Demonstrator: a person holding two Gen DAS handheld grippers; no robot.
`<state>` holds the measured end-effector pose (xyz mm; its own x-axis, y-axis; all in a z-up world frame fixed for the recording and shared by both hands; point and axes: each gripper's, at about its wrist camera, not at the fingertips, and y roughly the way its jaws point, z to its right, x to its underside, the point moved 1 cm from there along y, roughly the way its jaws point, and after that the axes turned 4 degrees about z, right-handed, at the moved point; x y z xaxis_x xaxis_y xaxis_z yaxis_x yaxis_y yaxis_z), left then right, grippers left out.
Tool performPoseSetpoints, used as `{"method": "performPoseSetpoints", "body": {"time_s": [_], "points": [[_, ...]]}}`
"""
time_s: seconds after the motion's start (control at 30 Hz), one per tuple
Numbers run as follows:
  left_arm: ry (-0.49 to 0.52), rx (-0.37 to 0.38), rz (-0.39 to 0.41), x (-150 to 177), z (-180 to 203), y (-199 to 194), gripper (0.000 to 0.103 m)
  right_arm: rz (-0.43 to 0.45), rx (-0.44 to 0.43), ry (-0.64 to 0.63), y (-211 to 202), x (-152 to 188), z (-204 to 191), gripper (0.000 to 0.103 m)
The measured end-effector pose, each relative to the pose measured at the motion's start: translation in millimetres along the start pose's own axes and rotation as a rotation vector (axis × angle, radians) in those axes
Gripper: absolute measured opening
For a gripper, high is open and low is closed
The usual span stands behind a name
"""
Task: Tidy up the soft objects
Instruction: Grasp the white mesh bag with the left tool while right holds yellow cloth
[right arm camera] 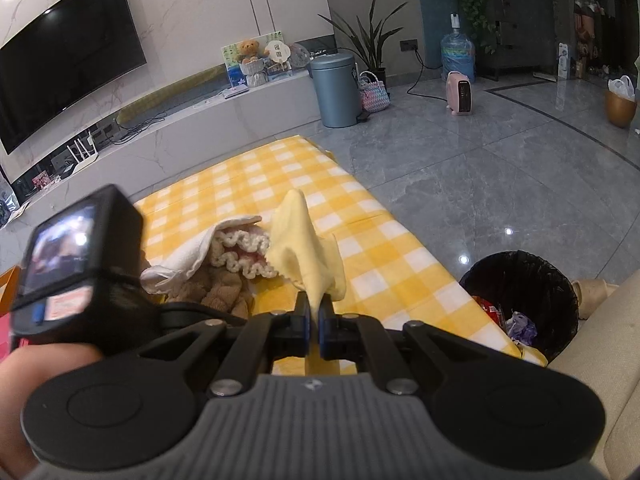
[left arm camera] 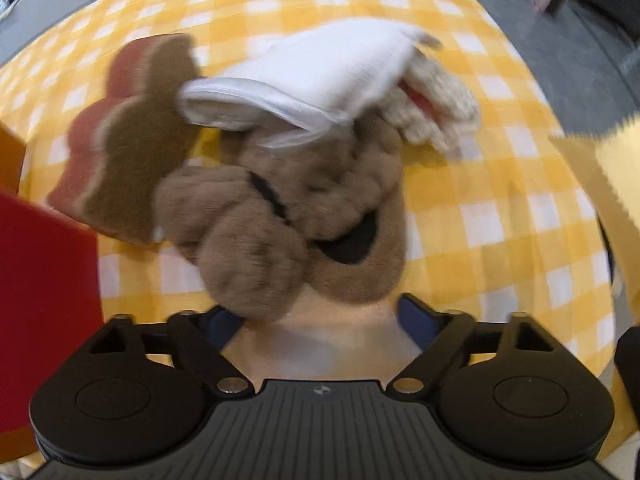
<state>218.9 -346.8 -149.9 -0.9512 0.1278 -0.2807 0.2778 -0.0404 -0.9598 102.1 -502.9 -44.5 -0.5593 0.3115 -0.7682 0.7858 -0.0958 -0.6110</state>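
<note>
The right gripper [right arm camera: 315,312] fingers clench a yellow cloth [right arm camera: 306,248], while the left gripper [left arm camera: 320,320] fingers spread wide beside the brown plush toy [left arm camera: 288,216].

A fluffy brown plush toy [left arm camera: 288,216] lies heaped on the yellow-checked table [left arm camera: 500,208], a white sock [left arm camera: 316,76] draped over it, a cream knitted piece [left arm camera: 436,108] beside it, a brown-and-red felt shape [left arm camera: 136,136] at its left; a pale yellow cloth [right arm camera: 308,248] hangs pinched upright
</note>
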Motion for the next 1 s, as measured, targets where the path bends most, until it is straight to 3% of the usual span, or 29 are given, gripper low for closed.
{"method": "performPoseSetpoints", "body": {"time_s": [0.07, 0.17, 0.37, 0.43, 0.47, 0.5, 0.6, 1.0], "points": [[0.109, -0.013, 0.048, 6, 12, 2, 0.103, -0.006, -0.001, 0.000, 2, 0, 0, 0.001], [0.062, 0.005, 0.044, 9, 6, 6, 0.103, -0.014, -0.003, -0.004, 4, 0, -1, 0.001], [0.088, 0.025, 0.018, 7, -1, 8, 0.103, -0.020, -0.006, -0.010, 5, 2, -1, 0.001], [0.092, 0.025, 0.027, 4, -2, -1, 0.071, -0.023, -0.006, -0.012, 5, 3, -1, 0.001], [0.094, 0.020, 0.034, 7, -5, -6, 0.030, -0.023, -0.006, -0.011, 5, 3, -1, 0.001], [0.112, 0.008, 0.025, 9, -7, -9, 0.004, -0.021, -0.006, -0.011, 5, 3, -1, 0.001], [0.178, 0.017, 0.009, 11, -13, -8, 0.002, -0.019, -0.008, -0.013, 5, 3, -1, 0.001], [0.162, 0.095, 0.049, 11, -34, -33, 0.002, -0.063, -0.008, -0.067, 13, 9, -7, 0.001]]}}
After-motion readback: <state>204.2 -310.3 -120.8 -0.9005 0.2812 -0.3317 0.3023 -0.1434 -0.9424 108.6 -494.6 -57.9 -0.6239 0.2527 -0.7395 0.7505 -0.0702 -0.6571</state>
